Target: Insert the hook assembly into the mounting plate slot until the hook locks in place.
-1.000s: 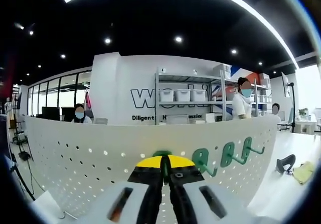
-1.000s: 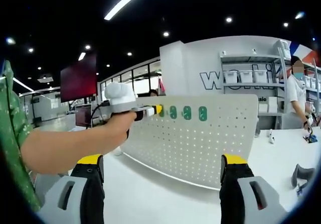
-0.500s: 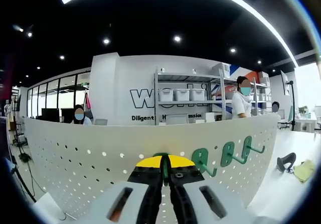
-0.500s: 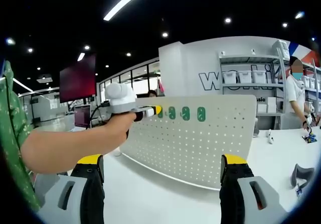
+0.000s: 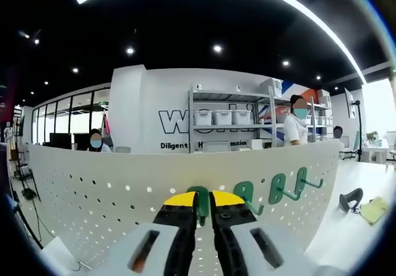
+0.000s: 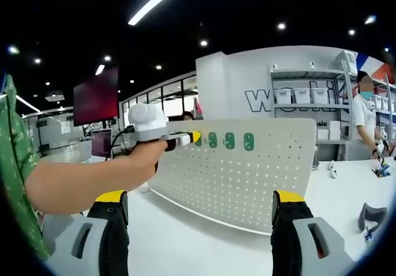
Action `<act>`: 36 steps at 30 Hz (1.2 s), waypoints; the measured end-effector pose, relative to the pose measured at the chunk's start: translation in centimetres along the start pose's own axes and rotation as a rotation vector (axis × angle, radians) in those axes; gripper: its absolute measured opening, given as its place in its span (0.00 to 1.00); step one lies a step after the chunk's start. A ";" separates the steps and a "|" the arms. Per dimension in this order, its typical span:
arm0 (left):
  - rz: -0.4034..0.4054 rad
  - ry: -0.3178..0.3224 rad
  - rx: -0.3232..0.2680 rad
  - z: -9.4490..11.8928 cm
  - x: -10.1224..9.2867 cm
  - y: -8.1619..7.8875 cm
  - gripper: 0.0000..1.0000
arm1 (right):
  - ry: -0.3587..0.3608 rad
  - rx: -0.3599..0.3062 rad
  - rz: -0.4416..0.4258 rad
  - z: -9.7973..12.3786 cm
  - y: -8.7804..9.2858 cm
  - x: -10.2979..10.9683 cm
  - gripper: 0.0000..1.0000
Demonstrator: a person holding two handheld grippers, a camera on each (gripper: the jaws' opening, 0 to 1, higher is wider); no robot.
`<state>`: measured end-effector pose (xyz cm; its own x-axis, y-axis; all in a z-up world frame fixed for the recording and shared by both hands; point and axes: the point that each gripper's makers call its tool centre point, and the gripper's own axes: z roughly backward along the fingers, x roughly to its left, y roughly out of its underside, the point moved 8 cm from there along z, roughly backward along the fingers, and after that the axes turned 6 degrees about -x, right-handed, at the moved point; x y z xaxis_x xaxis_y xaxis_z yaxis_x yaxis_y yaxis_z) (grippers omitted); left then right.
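The white perforated mounting plate (image 5: 93,195) stands upright across the left gripper view. A green hook (image 5: 200,197) sits against its face, between the yellow tips of my left gripper (image 5: 203,203), whose jaws stand slightly apart around it. Three more green hooks (image 5: 278,188) hang in a row to its right. In the right gripper view the mounting plate (image 6: 247,183) stands ahead, and a hand holds my left gripper (image 6: 193,137) at its upper left corner, beside the hooks (image 6: 229,141). My right gripper (image 6: 201,209) hangs wide open and empty, well short of the plate.
The plate rests on a white table (image 6: 185,239). A dark tool (image 6: 370,215) and a yellow cloth (image 5: 375,210) lie at the right. A person's green sleeve (image 6: 15,158) fills the left edge. Shelves (image 5: 226,118) and people stand far behind.
The left gripper's jaws have parted a little around the green hook, which stays against the plate. The right gripper has not moved.
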<state>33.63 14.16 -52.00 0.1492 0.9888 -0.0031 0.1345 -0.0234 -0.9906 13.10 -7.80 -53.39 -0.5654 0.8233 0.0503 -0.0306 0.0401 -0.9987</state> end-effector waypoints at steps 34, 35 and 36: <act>0.056 0.081 0.004 2.7 0.1 -1.1 0.38 | -0.005 -0.008 0.010 0.7 -0.5 1.8 0.99; 0.056 0.082 0.005 2.8 0.1 -1.1 0.38 | -0.005 -0.009 0.011 0.7 -0.5 1.9 0.99; 0.059 0.088 0.003 3.1 0.1 -1.2 0.39 | -0.005 -0.008 0.011 0.8 -0.5 2.0 0.99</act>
<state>30.48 14.78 -51.21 0.2420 0.9690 -0.0492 0.1204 -0.0803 -0.9895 11.36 -6.60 -52.77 -0.5695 0.8211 0.0397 -0.0177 0.0360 -0.9992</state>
